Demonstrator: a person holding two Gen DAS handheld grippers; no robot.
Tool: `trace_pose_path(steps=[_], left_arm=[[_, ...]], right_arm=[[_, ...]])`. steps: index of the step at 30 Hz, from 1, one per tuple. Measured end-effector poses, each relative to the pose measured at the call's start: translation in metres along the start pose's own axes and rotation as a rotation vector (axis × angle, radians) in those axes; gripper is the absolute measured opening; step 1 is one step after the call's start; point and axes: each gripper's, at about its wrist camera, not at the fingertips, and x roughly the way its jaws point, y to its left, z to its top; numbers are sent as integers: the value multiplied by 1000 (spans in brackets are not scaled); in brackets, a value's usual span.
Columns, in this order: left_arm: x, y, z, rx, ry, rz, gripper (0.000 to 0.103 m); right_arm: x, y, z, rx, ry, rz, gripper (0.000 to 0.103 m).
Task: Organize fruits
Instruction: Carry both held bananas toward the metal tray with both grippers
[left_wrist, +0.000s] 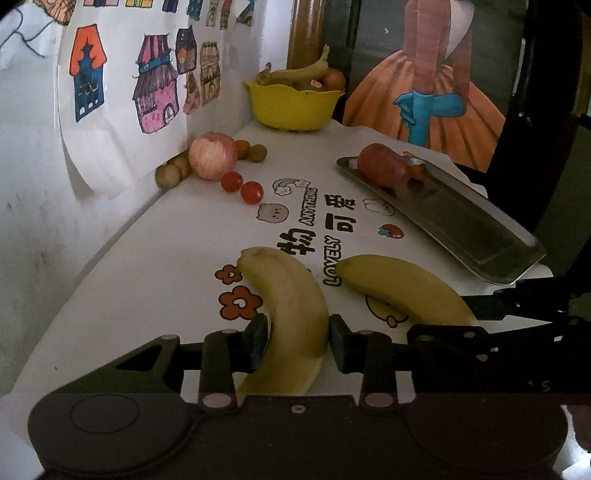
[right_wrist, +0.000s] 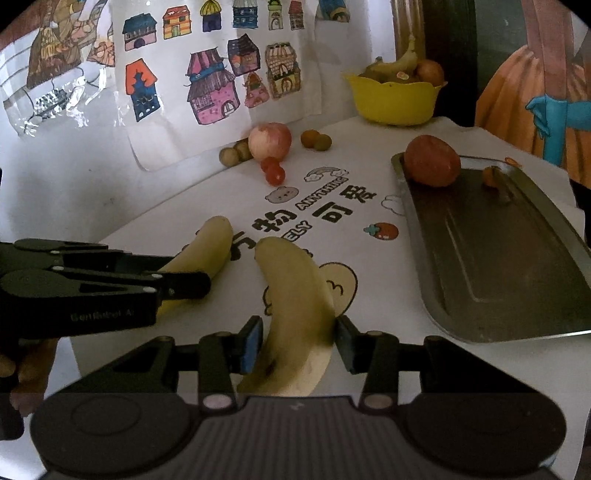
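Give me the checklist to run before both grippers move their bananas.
1. Left gripper pads against both flanks of the left yellow banana: ok.
2. Right gripper likewise on the right yellow banana: ok.
3. Grip firm enough to lift: cannot tell.
4. Long grey metal tray has bare floor for them: ok.
5. The two grippers are apart from each other: ok.
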Motion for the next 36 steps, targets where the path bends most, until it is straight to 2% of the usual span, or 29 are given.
trace_pose_path(steps=[6,15,18,20,26,32,36], left_arm=[[5,-1,0,2,-8,18,43],[9,-6,0,25,-24,49,49],[10,-8,0,32,-24,56,49],[11,-9,0,40,-24,61,45],[12,-13,1,49,-21,79,39],[9,-15,0,30,-15,66,38],[5,-18,-2,14,-5,23,38]], right_arm=[[7,7,-2,-47,-37,-55,50],[9,3,-8,-39,-88,-61,55],[11,2,-7,-34,-92,-60,55],[12,3,-7,-38,-93,-60,54],[12,5,-8,-43,-104,-53,42],[11,6,-9,-44,-105,-46,41],[5,3,-13,-24,-106,-21,41]])
